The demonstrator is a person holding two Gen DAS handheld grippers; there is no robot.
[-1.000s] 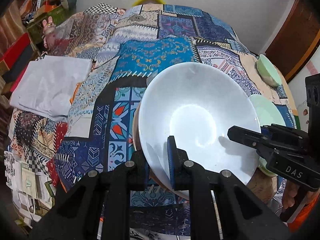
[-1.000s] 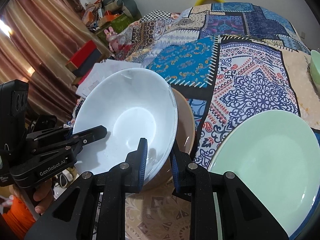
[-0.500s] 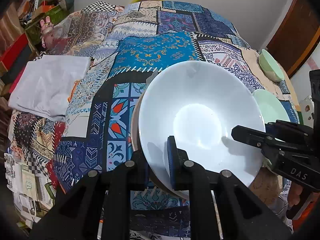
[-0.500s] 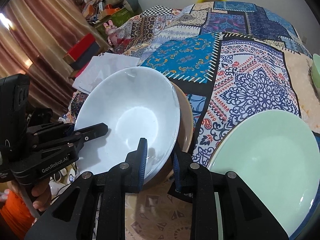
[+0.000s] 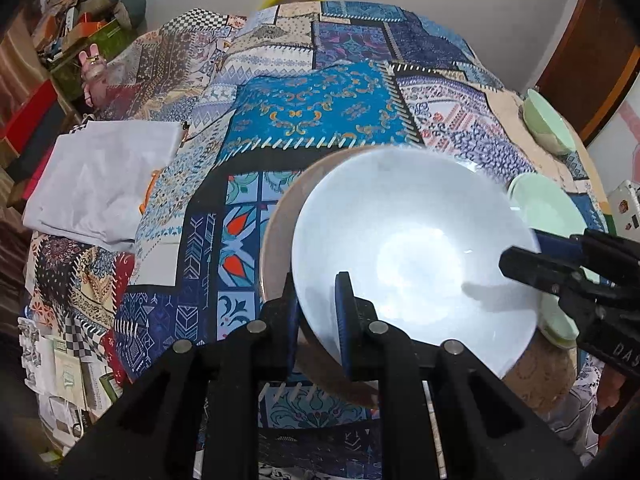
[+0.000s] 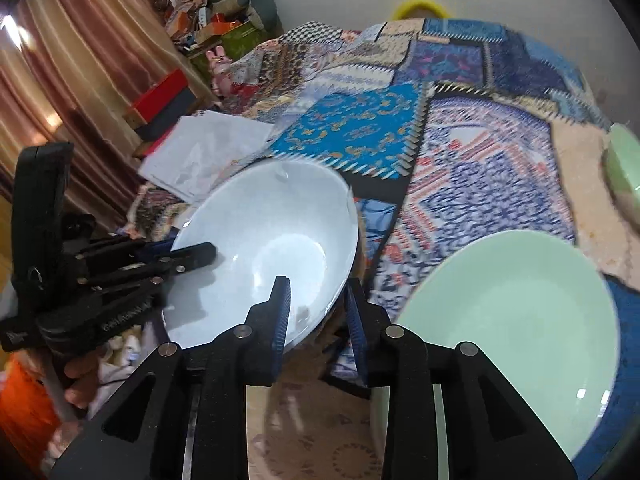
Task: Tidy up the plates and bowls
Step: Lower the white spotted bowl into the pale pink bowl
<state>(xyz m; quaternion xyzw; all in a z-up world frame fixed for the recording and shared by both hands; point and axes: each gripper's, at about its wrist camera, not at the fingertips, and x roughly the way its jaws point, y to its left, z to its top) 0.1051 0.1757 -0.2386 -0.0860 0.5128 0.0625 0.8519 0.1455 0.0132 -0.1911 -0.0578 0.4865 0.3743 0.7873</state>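
Progress, judged from the layout: the white bowl [image 5: 412, 256] sits over a tan dish [image 5: 280, 232], apparently nested in it, though contact underneath is hidden, so one stacking step looks close to finished. A pale green plate [image 6: 516, 328] lies just beside the pair on the patchwork-covered desk [image 5: 316, 128], and a small green bowl [image 5: 546, 124] stands well apart near the far right edge; both appear unsorted. The left gripper [image 5: 318, 312] straddles the near rim of the white bowl, one finger outside the wall and one inside, seemingly clamped on it. The right gripper [image 6: 318, 312] straddles the opposite rim in the same way, but its fingers stand visibly apart with a gap outside the wall, suggesting a loosened hold. The white bowl therefore lies between both pairs of fingers, spanning the space between the two grippers. A folded white cloth [image 5: 104, 176] lies at the left.
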